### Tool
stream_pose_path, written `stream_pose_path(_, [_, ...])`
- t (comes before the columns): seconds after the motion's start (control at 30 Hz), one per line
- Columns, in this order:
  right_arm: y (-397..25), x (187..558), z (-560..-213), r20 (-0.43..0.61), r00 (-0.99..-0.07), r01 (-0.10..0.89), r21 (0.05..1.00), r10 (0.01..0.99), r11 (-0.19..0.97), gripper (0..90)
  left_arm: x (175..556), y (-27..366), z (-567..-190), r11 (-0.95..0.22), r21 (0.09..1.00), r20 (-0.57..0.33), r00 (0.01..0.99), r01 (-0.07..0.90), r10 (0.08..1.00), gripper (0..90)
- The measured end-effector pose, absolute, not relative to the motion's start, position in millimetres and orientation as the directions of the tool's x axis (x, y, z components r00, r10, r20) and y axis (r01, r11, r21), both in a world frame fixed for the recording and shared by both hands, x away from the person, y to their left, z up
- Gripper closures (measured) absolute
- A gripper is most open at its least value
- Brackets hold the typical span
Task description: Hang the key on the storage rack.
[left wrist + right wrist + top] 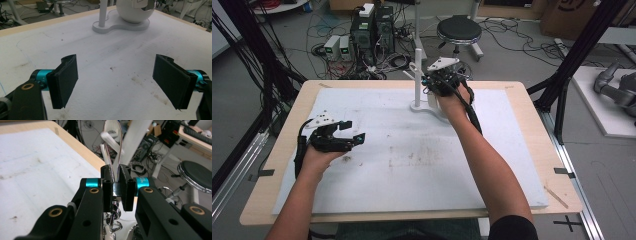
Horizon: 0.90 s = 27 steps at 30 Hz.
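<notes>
Right gripper (115, 192), frame centre: jaws clamped on a pale looped strap (113, 150) beside the white stand (417, 75). Loop should be guided squarely over its hook. Left gripper (117, 80): jaws wide apart, nothing held.

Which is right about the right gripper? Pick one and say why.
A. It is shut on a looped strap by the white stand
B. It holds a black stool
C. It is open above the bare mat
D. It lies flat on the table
A: in the right gripper view the right gripper has its jaws closed on the looped strap, next to the white stand.
</notes>
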State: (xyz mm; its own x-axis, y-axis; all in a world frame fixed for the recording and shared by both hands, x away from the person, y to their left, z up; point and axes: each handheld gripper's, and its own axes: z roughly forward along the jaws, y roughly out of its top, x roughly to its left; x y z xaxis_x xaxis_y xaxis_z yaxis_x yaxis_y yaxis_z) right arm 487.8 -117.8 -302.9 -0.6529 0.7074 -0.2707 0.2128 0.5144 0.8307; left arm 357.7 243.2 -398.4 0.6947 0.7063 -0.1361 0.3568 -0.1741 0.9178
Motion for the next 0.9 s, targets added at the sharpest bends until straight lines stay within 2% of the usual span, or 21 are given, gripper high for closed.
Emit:
stream_pose_path(0.07, [-118.0, 489.1, -304.1, -0.274, -0.649, 0.217, 0.827, 0.710, 0.518, 83.0, 357.7, 243.2, -398.5, -0.175, 0.918, -0.135, 0.695, 0.357, 0.706, 20.4])
stream_pose_path(0.1, [-117.8, 489.9, -305.6, -0.292, -0.650, 0.211, 0.817, 0.702, 0.536, 77.8, 357.7, 243.1, -398.6, -0.175, 0.917, -0.137, 0.695, 0.358, 0.706, 20.4])
stream_pose_path(0.13, [-117.1, 489.5, -306.0, -0.315, -0.642, 0.195, 0.815, 0.699, 0.546, 65.8, 357.8, 243.1, -398.7, -0.176, 0.917, -0.136, 0.696, 0.358, 0.705, 20.4])
stream_pose_path(0.17, [-116.5, 488.2, -306.0, -0.335, -0.622, 0.190, 0.812, 0.708, 0.551, 57.8, 357.9, 242.7, -399.0, -0.177, 0.917, -0.135, 0.694, 0.359, 0.707, 20.4])
stream_pose_path(0.27, [-117.4, 485.7, -304.0, -0.319, -0.630, 0.195, 0.818, 0.708, 0.541, 57.4, 357.9, 242.1, -399.2, -0.177, 0.916, -0.137, 0.694, 0.361, 0.707, 20.4])
stream_pose_path(0.33, [-119.7, 479.1, -300.7, -0.311, -0.632, 0.190, 0.825, 0.710, 0.532, 49.7, 357.4, 239.4, -399.3, -0.179, 0.914, -0.135, 0.689, 0.364, 0.712, 20.4])
stream_pose_path(0.4, [-120.8, 475.8, -300.2, -0.303, -0.634, 0.186, 0.833, 0.712, 0.520, 49.1, 357.6, 238.3, -399.3, -0.180, 0.914, -0.135, 0.692, 0.364, 0.709, 20.4])
stream_pose_path(0.47, [-126.9, 466.0, -301.0, -0.287, -0.644, 0.176, 0.846, 0.709, 0.503, 44.8, 357.9, 235.3, -399.0, -0.185, 0.914, -0.132, 0.695, 0.362, 0.707, 20.4])
stream_pose_path(0.8, [-152.2, 429.9, -318.5, -0.272, -0.656, 0.188, 0.845, 0.704, 0.501, 38.8, 357.3, 232.9, -400.5, -0.190, 0.911, -0.132, 0.693, 0.367, 0.708, 20.4])
stream_pose_path(0.9, [-157.5, 426.3, -322.5, -0.255, -0.655, 0.227, 0.831, 0.711, 0.508, 36.4, 357.3, 232.6, -400.3, -0.189, 0.911, -0.131, 0.693, 0.366, 0.709, 20.4])
